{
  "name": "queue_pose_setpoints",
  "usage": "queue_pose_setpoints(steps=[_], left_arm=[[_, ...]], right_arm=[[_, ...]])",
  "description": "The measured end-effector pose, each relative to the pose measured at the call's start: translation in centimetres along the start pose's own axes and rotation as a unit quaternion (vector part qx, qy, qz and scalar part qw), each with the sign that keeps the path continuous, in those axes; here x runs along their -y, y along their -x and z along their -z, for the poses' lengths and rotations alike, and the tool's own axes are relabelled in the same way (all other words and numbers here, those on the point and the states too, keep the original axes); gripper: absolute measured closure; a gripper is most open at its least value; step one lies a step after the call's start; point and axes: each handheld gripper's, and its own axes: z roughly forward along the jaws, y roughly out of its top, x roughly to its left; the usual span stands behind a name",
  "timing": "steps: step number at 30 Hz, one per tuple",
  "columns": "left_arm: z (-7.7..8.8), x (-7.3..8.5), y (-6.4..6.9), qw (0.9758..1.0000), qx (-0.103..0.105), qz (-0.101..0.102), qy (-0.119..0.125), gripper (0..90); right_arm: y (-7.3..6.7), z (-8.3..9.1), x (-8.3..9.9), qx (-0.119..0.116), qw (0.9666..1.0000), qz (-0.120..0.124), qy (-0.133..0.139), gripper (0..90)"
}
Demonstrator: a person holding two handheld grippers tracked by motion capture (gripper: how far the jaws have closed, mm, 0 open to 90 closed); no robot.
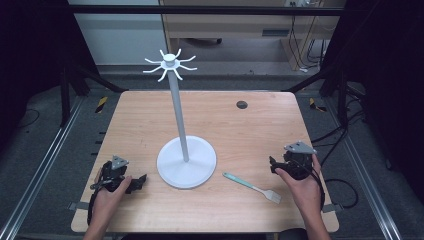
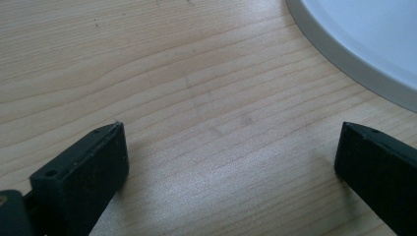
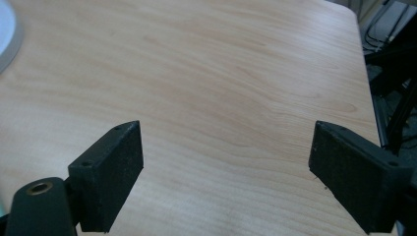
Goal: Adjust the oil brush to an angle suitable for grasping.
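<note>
High view showed a wooden desk carrying a tall white stand, a round base with a thin pole topped by a ring of hooks. Just right of the base, near the front edge, lay a small fork with a teal handle and pale tines, free of both grippers. It looked light, stiff and likely plastic, so easy to lift but thin and flat against the desk; the handle's middle seemed the best place to pinch it. The left gripper rested left of the base, the right gripper near the desk's right edge, each in a hand. Each gripper view showed its fingers spread wide over bare wood, holding nothing. The fork's tines were too small to count, and the hooks too fine to judge.
</note>
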Motion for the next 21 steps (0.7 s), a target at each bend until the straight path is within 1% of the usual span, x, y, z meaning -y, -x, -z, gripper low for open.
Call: queue_pose_setpoints(steps=[1, 2, 3, 4, 5, 7, 10, 12, 14, 16, 18, 20, 21], left_arm=[[0.0, 0.0, 0.0, 1.0, 0.0, 0.0, 0.0, 0.0], [0.0, 0.0, 0.0, 1.0, 0.0, 0.0, 0.0, 0.0], [0.0, 0.0, 0.0, 1.0, 0.0, 0.0, 0.0, 0.0], [0.0, 0.0, 0.0, 1.0, 0.0, 0.0, 0.0, 0.0], [0.0, 0.0, 0.0, 1.0, 0.0, 0.0, 0.0, 0.0], [0.0, 0.0, 0.0, 1.0, 0.0, 0.0, 0.0, 0.0], [0.0, 0.0, 0.0, 1.0, 0.0, 0.0, -0.001, 0.0], [0.0, 0.0, 0.0, 1.0, -0.001, -0.001, -0.001, 0.0], [0.0, 0.0, 0.0, 1.0, -0.001, 0.0, 0.0, 0.0], [0.0, 0.0, 0.0, 1.0, 0.0, 0.0, -0.001, 0.0], [0.0, 0.0, 0.0, 1.0, -0.001, -0.001, -0.001, 0.0], [0.0, 0.0, 0.0, 1.0, -0.001, 0.0, 0.0, 0.0], [0.0, 0.0, 0.0, 1.0, 0.0, 0.0, -0.001, 0.0]], right_arm=[[-0.2, 0.1, -0.2, -0.008, 0.9997, 0.015, -0.015, 12.5], [-0.2, 0.1, -0.2, -0.008, 0.9997, 0.015, -0.015, 12.5], [-0.7, 0.4, -0.5, -0.03, 0.9981, 0.039, -0.037, 12.1], [-1.1, 0.5, -0.6, -0.037, 0.9967, 0.055, -0.046, 12.2], [-1.4, 0.7, -0.8, -0.045, 0.9945, 0.072, -0.062, 12.7], [-2.1, 1.0, -1.1, -0.058, 0.9898, 0.099, -0.083, 17.5], [-2.9, 1.2, -1.6, -0.089, 0.9815, 0.126, -0.113, 22.5], [-3.3, 1.1, -2.0, -0.11, 0.9749, 0.142, -0.132, 27.1], [-3.7, 0.9, -2.5, -0.139, 0.9668, 0.155, -0.148, 30.6], [-4.2, 0.7, -3.0, -0.16, 0.9588, 0.17, -0.162, 34.0], [-4.8, 0.5, -3.4, -0.176, 0.9525, 0.178, -0.173, 37.9], [-5.3, 0.2, -3.7, -0.187, 0.9469, 0.186, -0.184, 41.3], [-5.5, 0.0, -3.8, -0.193, 0.9447, 0.186, -0.189, 44.0]])
